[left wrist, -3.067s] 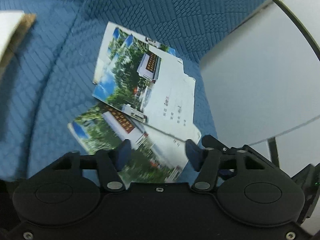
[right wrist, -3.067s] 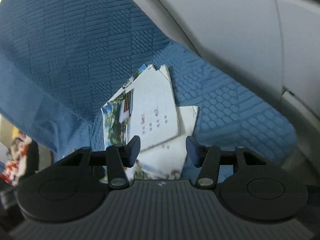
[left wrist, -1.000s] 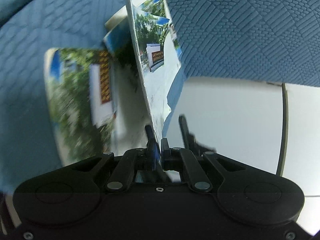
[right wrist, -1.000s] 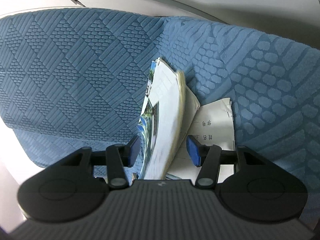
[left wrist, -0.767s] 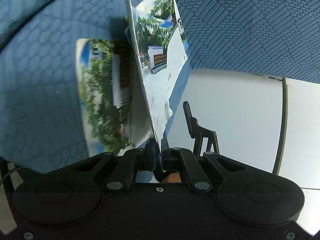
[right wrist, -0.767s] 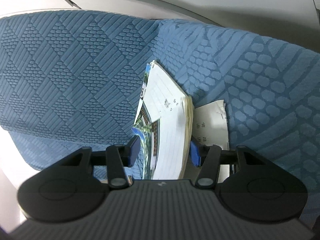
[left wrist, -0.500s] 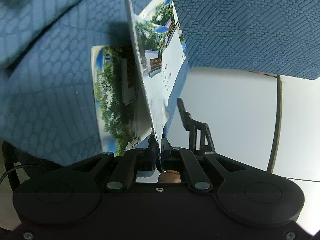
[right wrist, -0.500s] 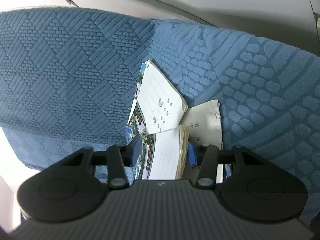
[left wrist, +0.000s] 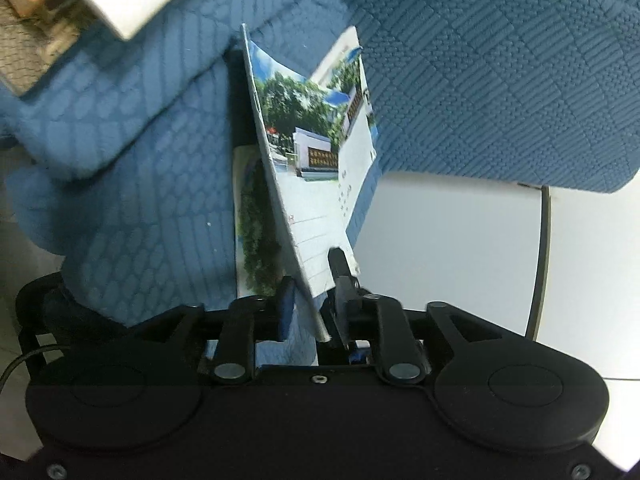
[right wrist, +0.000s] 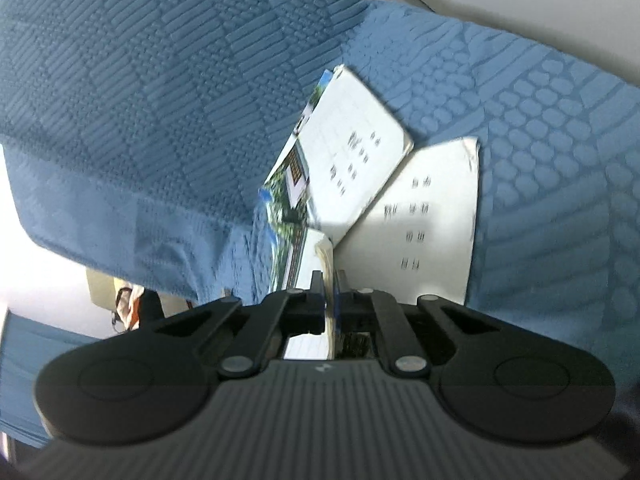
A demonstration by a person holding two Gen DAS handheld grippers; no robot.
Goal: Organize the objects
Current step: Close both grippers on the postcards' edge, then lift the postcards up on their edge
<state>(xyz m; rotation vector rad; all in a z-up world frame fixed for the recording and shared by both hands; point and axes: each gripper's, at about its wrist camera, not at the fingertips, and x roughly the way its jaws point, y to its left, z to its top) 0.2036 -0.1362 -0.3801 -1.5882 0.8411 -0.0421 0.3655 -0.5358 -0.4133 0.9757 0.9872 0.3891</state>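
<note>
Several notebooks with a photo of trees and a building on the cover lie on a blue quilted cover [left wrist: 480,80]. One notebook [left wrist: 316,184] stands on edge between the jaws of my left gripper [left wrist: 312,304]. Those jaws are opening, and the left pad stands clear of the cover. Behind it a second notebook [left wrist: 252,216] shows its green cover. My right gripper [right wrist: 328,292] is shut on the page edge of a notebook [right wrist: 316,264]. Beyond it lie a tilted notebook [right wrist: 352,152] and one with a white back [right wrist: 424,216].
The blue quilted cover [right wrist: 160,80] fills most of both views. A white flat surface [left wrist: 440,260] with a dark edge lies to the right of the left gripper. A pale box [left wrist: 80,0] sits blurred at the upper left.
The left jaws, shut on the upright notebook before, have parted. The right jaws, wide around a notebook's edge before, have closed on it. The left view has shifted sideways.
</note>
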